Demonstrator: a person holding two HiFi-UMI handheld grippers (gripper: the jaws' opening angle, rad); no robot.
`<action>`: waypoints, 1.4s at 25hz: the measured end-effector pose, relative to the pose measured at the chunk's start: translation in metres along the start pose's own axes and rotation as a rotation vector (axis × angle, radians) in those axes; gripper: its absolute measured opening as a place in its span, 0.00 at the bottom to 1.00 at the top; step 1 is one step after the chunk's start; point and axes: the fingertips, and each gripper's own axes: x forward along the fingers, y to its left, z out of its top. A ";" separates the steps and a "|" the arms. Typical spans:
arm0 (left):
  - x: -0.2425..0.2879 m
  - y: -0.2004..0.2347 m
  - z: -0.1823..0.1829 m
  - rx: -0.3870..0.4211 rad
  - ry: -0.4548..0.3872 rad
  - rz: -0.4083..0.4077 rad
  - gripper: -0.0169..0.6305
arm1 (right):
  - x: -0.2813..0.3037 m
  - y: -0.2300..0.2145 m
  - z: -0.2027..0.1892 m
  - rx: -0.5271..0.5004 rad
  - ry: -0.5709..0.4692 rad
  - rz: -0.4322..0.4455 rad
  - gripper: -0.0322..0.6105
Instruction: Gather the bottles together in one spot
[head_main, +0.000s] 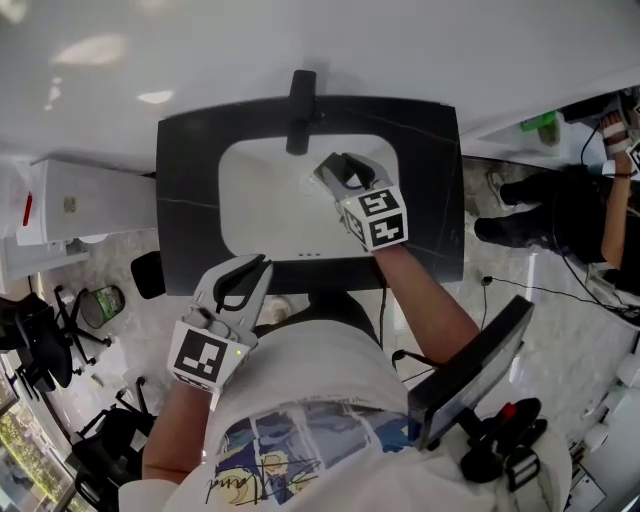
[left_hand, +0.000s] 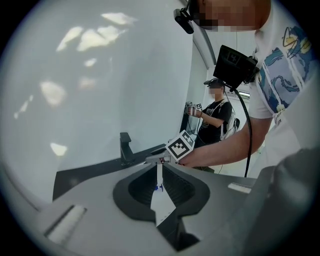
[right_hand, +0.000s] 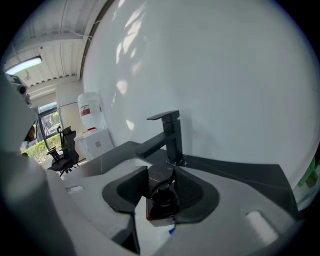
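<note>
My right gripper (head_main: 345, 177) hangs over the white sink basin (head_main: 260, 210), just right of the black faucet (head_main: 300, 110). In the right gripper view its jaws (right_hand: 162, 176) are shut on a small dark square bottle (right_hand: 161, 206) with a black round cap. The faucet (right_hand: 170, 135) stands just behind the bottle. My left gripper (head_main: 250, 278) is held low at the front edge of the black countertop (head_main: 190, 150). Its jaws (left_hand: 160, 176) nearly touch at the tips, with nothing between them. No other bottle shows in any view.
A white water dispenser (head_main: 80, 200) stands left of the counter, with office chairs (head_main: 40, 350) on the floor nearby. Another person (head_main: 590, 200) stands at the right. A black chair back (head_main: 470, 370) is close at my right side.
</note>
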 end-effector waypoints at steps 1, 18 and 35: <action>0.002 0.000 0.002 0.001 -0.004 -0.003 0.08 | -0.002 -0.006 0.005 -0.010 0.000 0.000 0.31; 0.015 0.014 0.015 -0.056 -0.010 0.083 0.08 | 0.028 -0.068 0.070 -0.175 -0.011 0.115 0.29; 0.017 0.023 0.009 -0.100 0.023 0.151 0.08 | 0.067 -0.089 0.092 -0.301 -0.062 0.234 0.29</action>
